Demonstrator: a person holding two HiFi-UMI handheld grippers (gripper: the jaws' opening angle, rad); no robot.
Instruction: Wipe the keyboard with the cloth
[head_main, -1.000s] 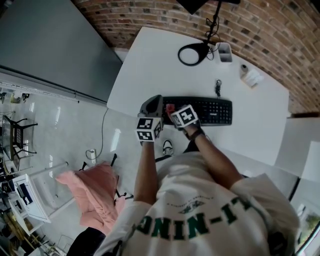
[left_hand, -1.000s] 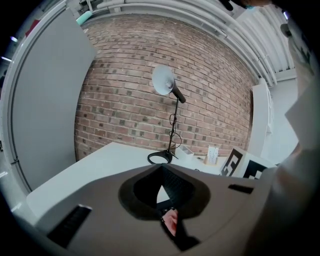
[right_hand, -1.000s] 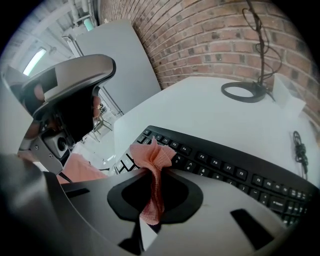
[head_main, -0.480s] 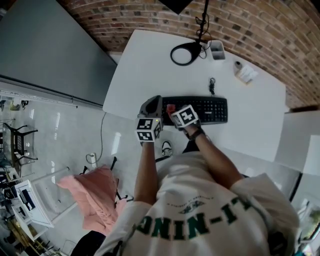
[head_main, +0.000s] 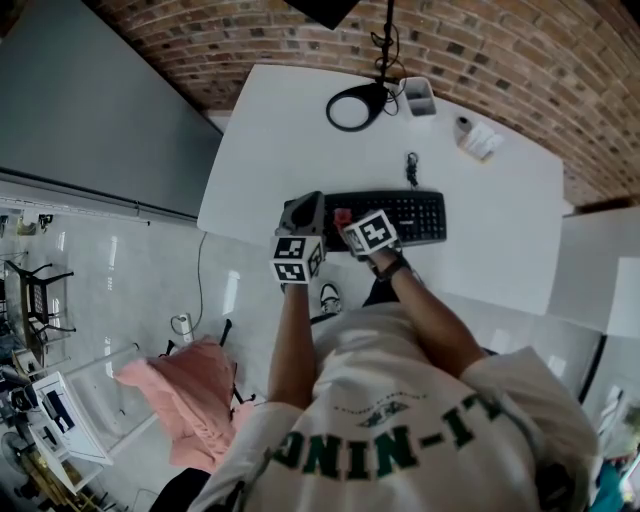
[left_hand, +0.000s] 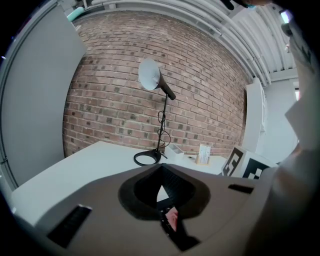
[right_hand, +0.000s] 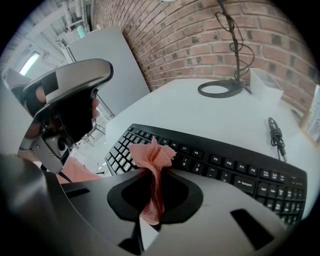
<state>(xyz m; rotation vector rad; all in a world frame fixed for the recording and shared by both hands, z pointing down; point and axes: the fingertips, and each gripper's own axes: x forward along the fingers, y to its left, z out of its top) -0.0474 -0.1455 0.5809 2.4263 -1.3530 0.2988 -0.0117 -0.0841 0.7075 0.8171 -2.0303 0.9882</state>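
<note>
- Brick wall (head_main: 500, 50) backs a white counter (head_main: 290, 130), seen from above the person's head; a black lamp (head_main: 353, 106) with a ring-shaped base stands at the far side, and a short coiled cable (head_main: 411, 166) lies just behind the keyboard.
- Black full-size keyboard (head_main: 405, 215) lies flat near the counter's front edge, its long side parallel to that edge and within easy reach of both arms.
- Right gripper (head_main: 350, 222) hovers over the keyboard's left end with its jaws closed on the cloth (right_hand: 152, 167). Starting at one end probably allows a single sweep along the rows of keys.
- Cloth is a small salmon-pink piece with a fine waffle weave. It is pinched into a narrow strip, and a crumpled tuft fans out beyond the jaw tips, just above the keys. I cannot tell whether it touches them yet.
- That loose tuft looks soft and floppy, so it would likely need pressing down to wipe properly.
- Left gripper (head_main: 305, 213) is held beside the right one, at the keyboard's left corner. Its jaws are together with nothing clearly pinched. A small pink patch shows in the slit between them; I cannot tell what it is.
- Held there, it may be ready to steady the keyboard.
</note>
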